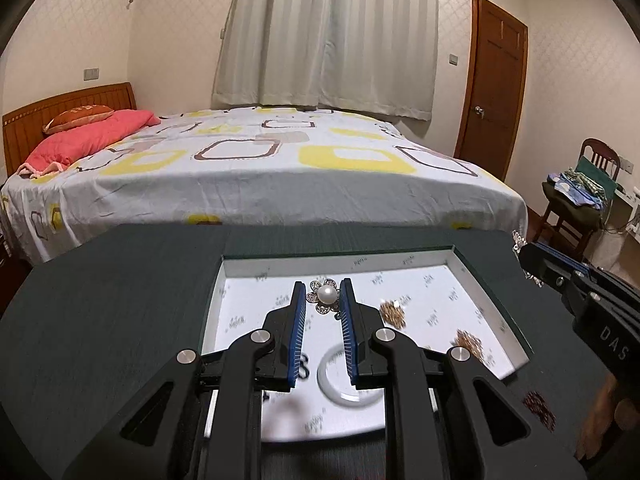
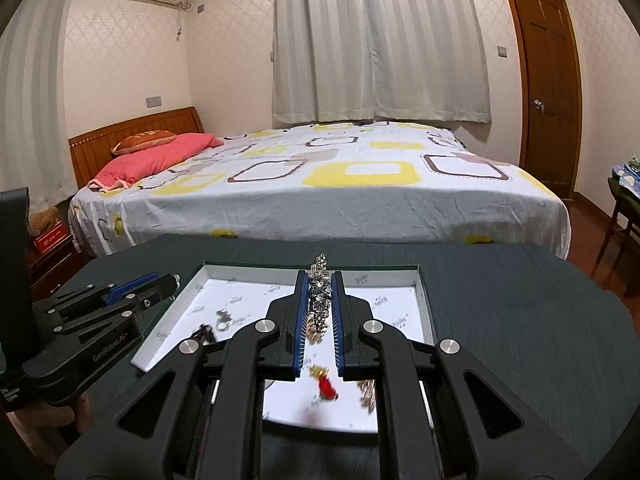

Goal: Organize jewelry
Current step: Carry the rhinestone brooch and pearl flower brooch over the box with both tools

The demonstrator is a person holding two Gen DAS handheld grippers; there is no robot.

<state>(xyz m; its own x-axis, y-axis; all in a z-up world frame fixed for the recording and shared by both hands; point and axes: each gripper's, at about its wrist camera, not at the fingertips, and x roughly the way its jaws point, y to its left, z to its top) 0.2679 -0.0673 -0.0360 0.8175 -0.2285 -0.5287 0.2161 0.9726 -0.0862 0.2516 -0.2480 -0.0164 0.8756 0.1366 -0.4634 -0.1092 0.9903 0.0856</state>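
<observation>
**A:** What do I have in each claw?

**B:** My left gripper (image 1: 323, 294) is clamped on a pearl brooch (image 1: 325, 295). It sits between the blue pads at the tips, pearl face toward my camera, petals spreading out flat across the gap. It is roundish, so I can't call a long axis on it.

**A:** And the right?

**B:** My right gripper (image 2: 320, 296) is clamped on a crystal chain (image 2: 320, 300). Its long axis runs along the fingers, near to far: the far end pokes out past the tips, and the near end trails back between the pads toward my camera.

**A:** Where are they over the table?

**B:** Both hang above the tray (image 1: 486, 276), which sits on the dark table (image 1: 100, 320) with the bed (image 1: 256, 168) beyond its far edge. In the right wrist view the left gripper shows at the left, over the tray's left rim. In the left wrist view the right gripper shows at the far right, past the tray's right wall.

**A:** What's lying in the tray?

**B:** Through the left camera: a white bangle (image 1: 350, 376) near me, and two gold clusters (image 1: 392, 312) to the right. A dark red piece (image 1: 538, 406) lies on the table just outside the near right corner. Through the right camera: a red charm (image 2: 327, 387) near me and a small ring (image 2: 222, 325) to the left. Several are blurred, so I can't tell more.
</observation>
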